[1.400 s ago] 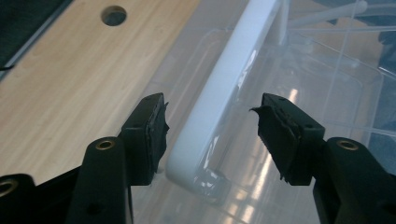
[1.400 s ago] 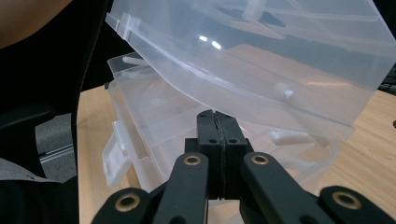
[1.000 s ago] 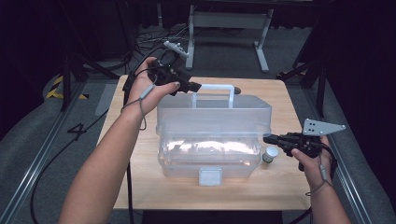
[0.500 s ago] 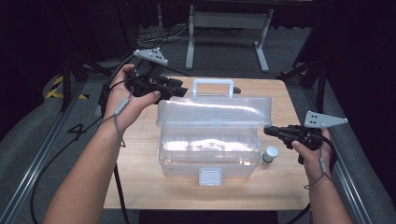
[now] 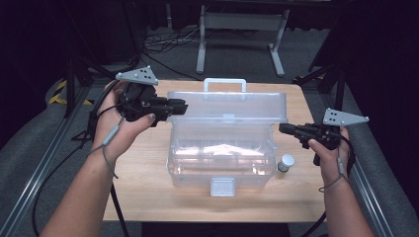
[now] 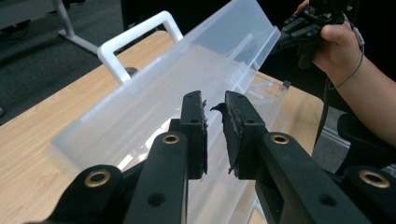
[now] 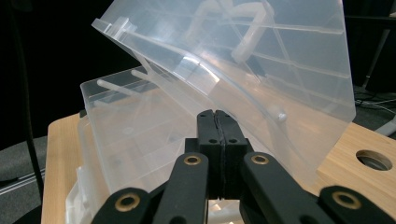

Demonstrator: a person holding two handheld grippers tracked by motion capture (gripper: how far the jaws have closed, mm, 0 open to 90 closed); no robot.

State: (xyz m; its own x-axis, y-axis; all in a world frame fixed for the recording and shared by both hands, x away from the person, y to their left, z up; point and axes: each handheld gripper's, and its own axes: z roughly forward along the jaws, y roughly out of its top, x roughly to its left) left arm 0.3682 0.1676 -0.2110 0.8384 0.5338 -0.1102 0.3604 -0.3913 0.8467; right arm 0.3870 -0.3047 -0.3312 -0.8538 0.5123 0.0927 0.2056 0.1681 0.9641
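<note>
A clear plastic box (image 5: pixel 222 153) with a white latch (image 5: pixel 222 186) stands mid-table. Its lid (image 5: pixel 232 106) is tilted up, white handle (image 5: pixel 225 81) toward the back. My left gripper (image 5: pixel 183 106) is at the lid's left end. In the left gripper view its jaws have just been closing, and the left gripper (image 6: pixel 214 100) keeps a narrow gap with nothing between the pads and the lid (image 6: pixel 154 93) beyond them. My right gripper (image 5: pixel 284 129) hovers off the box's right end, shut and empty. In the right gripper view the right gripper (image 7: pixel 215 114) points at the raised lid (image 7: pixel 261 60).
A small grey-capped jar (image 5: pixel 285 162) stands on the wooden table (image 5: pixel 148 182) by the box's right front corner. The table has a round hole (image 7: pixel 371 158) behind the box. A metal stand (image 5: pixel 237 29) and cables lie on the floor beyond.
The left gripper has moved from the handle to the lid's left end and narrowed its jaws. The lid has swung up from closed. The right gripper has barely shifted.
</note>
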